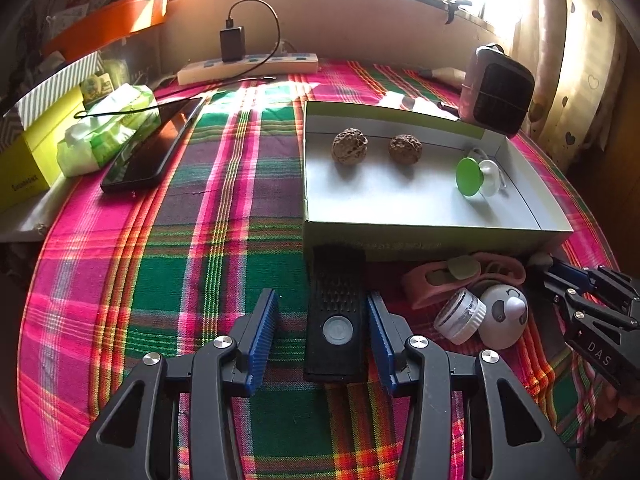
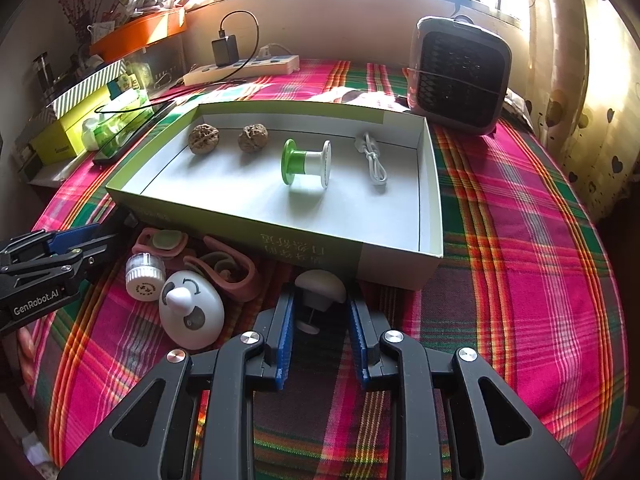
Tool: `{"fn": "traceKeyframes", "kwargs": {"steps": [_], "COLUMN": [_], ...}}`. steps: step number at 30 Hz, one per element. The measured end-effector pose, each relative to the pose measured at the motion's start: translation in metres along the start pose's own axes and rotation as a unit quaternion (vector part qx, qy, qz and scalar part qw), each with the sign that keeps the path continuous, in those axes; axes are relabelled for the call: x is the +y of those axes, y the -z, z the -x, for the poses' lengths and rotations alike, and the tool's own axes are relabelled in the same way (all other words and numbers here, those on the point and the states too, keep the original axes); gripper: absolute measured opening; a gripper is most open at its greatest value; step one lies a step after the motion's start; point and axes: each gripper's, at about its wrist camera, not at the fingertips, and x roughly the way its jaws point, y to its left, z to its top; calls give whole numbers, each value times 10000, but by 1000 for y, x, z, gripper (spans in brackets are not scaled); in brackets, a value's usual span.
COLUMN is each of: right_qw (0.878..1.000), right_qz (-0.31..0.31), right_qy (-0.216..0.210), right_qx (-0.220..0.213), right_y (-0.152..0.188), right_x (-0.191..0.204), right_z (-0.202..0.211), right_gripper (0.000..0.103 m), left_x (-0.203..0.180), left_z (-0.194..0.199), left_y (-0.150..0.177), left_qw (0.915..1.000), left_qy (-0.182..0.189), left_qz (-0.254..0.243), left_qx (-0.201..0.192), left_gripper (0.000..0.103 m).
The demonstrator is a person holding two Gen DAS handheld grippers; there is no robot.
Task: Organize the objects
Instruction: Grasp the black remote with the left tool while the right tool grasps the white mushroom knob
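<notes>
- Right gripper (image 2: 320, 308) pinching a small white mushroom-shaped object (image 2: 320, 286), blue pads against its stem, just near of the box's near wall.
- Left gripper (image 1: 323, 322) spread wide, a black rectangular device (image 1: 337, 320) lying flat between the pads, right pad just beside its edge, left pad apart from it.
- Shallow open box (image 2: 392, 266) resting on the plaid cloth (image 2: 520, 216), far of both grippers.
- Inside the box, from left to right: two walnuts (image 2: 204, 140) along the far wall, a green-and-white spool (image 2: 306, 164) on its side, a coiled white cable (image 2: 374, 160).
- Near the box's near wall, left of the mushroom-shaped object: a white egg-shaped toy (image 2: 191, 310), a small clear jar (image 2: 145, 270), pink curved pieces (image 2: 232, 270).
- At the far edge: a power strip (image 2: 244, 68) with a black charger plugged in, a small grey fan (image 2: 460, 76) at the right.
- At the far left: a dark phone (image 1: 152, 148) beside a green tissue pack (image 1: 108, 132).
</notes>
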Motion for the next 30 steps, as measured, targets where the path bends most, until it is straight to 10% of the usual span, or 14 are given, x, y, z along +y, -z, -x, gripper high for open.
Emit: {"fn": "traceKeyframes", "kwargs": {"steps": [8, 30], "right_qw": [10000, 10000], "right_qz": [-11, -43], "right_qy": [-9, 18], "right_qx": [-1, -1], "right_y": [0, 0], "right_x": [-1, -3], "right_z": [0, 0], "right_gripper": [26, 26], "left_x": [3, 5], "left_z": [0, 2], "left_y": [0, 2], "left_qw": [9999, 10000], "left_qy": [-124, -75], "left_qz": [11, 59], "left_qx": [-35, -29], "left_gripper": [25, 25]}}
